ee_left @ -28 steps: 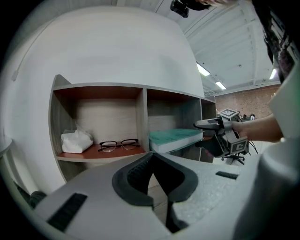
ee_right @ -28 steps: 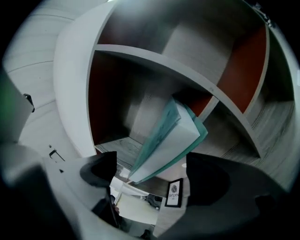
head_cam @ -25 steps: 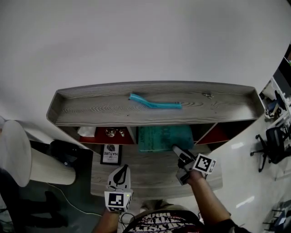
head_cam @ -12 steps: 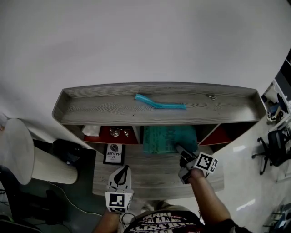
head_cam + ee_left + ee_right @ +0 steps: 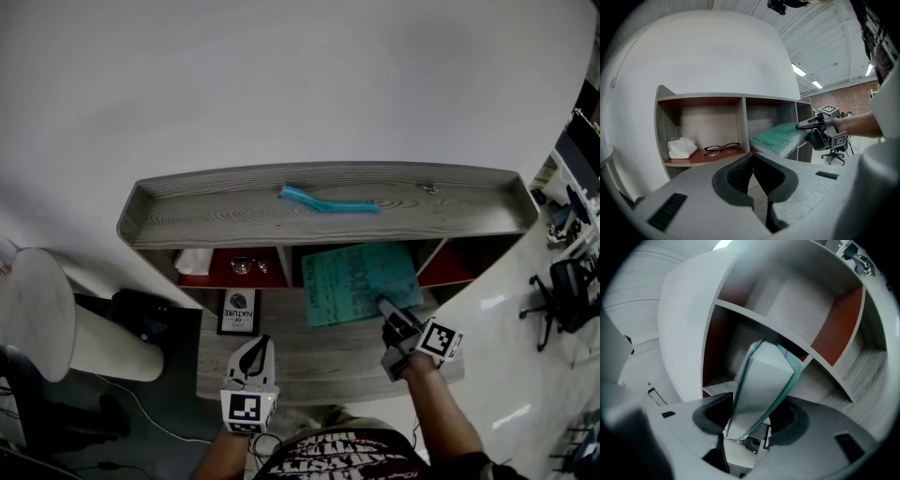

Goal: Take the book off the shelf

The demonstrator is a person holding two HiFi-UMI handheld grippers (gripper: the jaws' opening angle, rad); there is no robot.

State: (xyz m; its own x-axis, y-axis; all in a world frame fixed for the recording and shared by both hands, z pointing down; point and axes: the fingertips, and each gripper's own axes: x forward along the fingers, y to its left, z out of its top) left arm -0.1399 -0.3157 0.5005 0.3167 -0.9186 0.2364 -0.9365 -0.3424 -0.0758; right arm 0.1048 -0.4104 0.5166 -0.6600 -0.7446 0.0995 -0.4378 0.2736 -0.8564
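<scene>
Teal book [image 5: 361, 281] half out of shelf [image 5: 328, 217] — pinches it in closing right gripper [image 5: 383, 306] jaws; holds left gripper [image 5: 264, 343] apart — pressed together, empty.

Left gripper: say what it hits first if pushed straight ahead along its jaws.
Probably the upright divider between the glasses and the book; depth is unclear.

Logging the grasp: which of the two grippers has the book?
The right gripper: its closing jaws grip the book; the left gripper is shut on nothing, short of the shelf.
</scene>
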